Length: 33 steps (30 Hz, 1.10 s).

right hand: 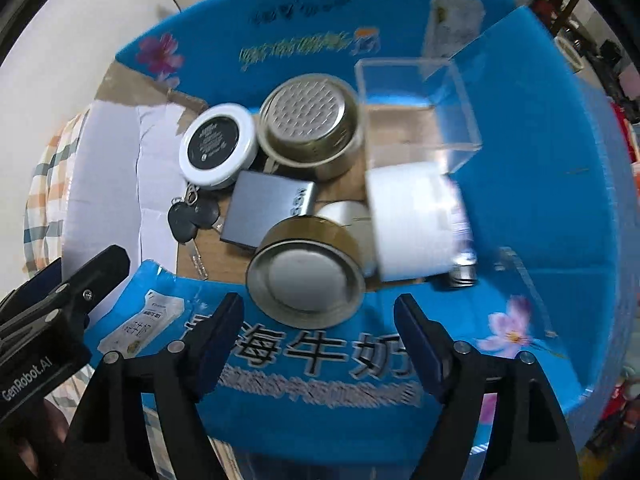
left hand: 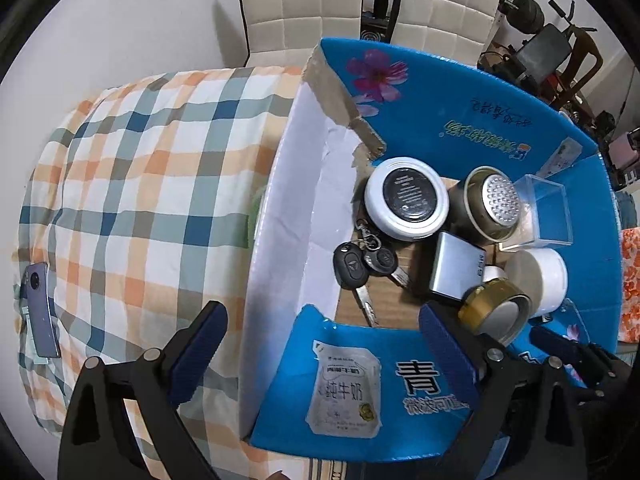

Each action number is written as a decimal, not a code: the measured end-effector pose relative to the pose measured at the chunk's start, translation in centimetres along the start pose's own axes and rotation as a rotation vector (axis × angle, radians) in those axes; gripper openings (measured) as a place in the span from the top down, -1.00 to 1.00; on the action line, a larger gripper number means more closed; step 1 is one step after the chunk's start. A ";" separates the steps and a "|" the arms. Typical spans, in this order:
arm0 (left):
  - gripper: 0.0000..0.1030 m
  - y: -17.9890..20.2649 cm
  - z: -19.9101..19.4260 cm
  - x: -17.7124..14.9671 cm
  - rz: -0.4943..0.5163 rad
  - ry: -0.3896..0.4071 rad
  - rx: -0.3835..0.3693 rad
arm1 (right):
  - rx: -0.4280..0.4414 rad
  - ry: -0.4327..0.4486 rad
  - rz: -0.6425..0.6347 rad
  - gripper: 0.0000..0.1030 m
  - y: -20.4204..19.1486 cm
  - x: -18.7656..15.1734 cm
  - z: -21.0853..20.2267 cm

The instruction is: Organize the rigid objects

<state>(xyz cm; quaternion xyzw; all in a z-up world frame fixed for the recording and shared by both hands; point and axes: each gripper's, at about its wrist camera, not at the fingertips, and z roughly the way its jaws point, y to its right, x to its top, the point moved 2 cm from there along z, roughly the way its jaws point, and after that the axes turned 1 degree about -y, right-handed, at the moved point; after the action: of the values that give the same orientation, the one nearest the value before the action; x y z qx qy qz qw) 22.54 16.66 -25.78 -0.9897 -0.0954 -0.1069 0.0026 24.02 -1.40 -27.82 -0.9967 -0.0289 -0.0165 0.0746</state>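
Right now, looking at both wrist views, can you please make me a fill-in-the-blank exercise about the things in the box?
1. The keys lie inside the ____ cardboard box.
2. The white round tin has a ____ centre.
3. The phone lies on the ____ cloth, outside the box.
4. The right gripper has its jaws ____.

Missing words: blue; black; checked; open

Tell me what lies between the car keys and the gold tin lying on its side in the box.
A flat grey metal case lies between the car keys and the gold tin, touching the tin; the right wrist view shows it best.
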 end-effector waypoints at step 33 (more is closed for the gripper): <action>-0.91 5.0 -27.2 -6.0 0.072 0.313 -0.126 | -0.006 0.391 -0.045 -0.78 2.4 -11.3 -32.8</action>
<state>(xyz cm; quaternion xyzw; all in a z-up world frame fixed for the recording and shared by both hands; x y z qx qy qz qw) 12.02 9.92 -0.40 -0.9619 -0.0514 -0.2654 -0.0406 11.92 -9.34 3.81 -0.9738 -0.0360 -0.2117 0.0753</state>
